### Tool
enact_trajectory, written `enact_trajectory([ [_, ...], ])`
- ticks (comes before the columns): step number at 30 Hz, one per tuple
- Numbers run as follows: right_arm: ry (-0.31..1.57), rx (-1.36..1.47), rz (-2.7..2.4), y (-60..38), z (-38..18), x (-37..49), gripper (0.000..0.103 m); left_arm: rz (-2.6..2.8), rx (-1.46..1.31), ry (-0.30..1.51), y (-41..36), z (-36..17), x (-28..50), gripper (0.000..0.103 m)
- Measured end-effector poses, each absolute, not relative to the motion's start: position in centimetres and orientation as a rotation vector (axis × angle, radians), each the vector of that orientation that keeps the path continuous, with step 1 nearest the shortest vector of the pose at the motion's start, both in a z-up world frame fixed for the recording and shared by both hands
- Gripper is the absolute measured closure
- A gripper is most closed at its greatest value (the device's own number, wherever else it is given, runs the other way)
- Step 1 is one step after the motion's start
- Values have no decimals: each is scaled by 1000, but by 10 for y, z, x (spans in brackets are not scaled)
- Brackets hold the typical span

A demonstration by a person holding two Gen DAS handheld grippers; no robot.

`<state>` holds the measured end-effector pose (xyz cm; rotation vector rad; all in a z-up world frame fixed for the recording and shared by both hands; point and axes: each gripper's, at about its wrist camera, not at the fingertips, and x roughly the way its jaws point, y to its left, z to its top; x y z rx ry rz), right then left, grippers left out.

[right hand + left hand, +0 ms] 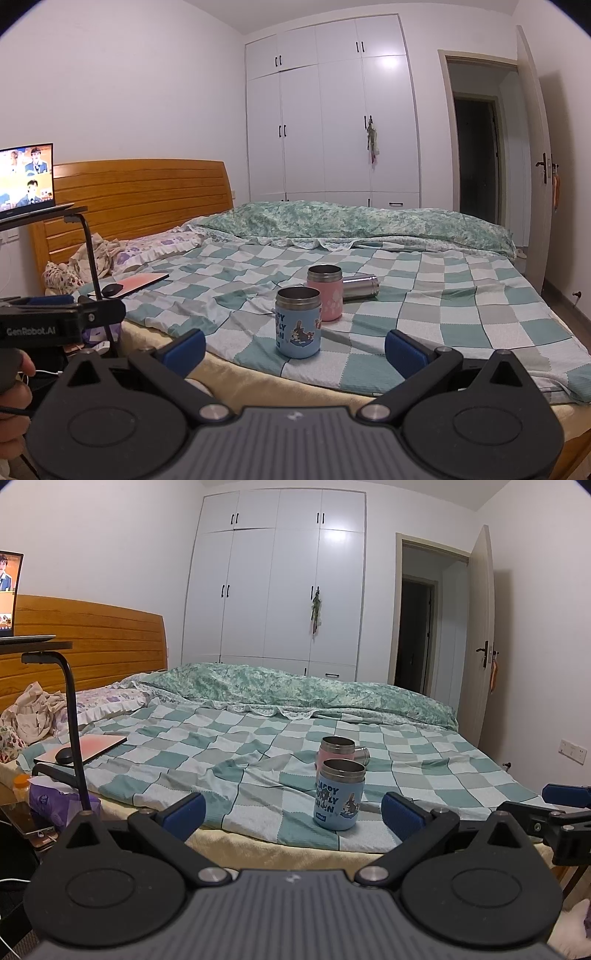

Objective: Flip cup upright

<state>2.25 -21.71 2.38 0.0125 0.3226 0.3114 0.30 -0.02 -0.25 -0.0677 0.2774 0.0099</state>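
Both grippers, left (291,812) and right (294,347), jaws wide apart, holding nothing. Blue cup (297,323) and pink cup (325,293) upright on bed (480,314); steel cup (360,287) lying sideways behind.

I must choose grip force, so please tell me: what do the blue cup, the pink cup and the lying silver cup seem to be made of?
The blue cup and the pink cup: probably steel, judging by the shiny grey rims, under matte printed coloured sleeves, perhaps plastic or paint. The silver cup lying behind them: bare brushed metal, with soft reflections along its side.
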Motion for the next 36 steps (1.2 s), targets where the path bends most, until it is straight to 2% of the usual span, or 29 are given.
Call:
enact_trajectory([
  [29, 307, 18, 306, -220, 25, 20, 0, 3, -66, 284, 3, 0, 5, 0],
  [33, 285, 15, 315, -225, 25, 35, 0, -1, -82, 296, 7, 2, 24, 0],
  [36, 294, 19, 304, -233, 24, 68, 0, 43, -33, 255, 3, 10, 67, 0],
])
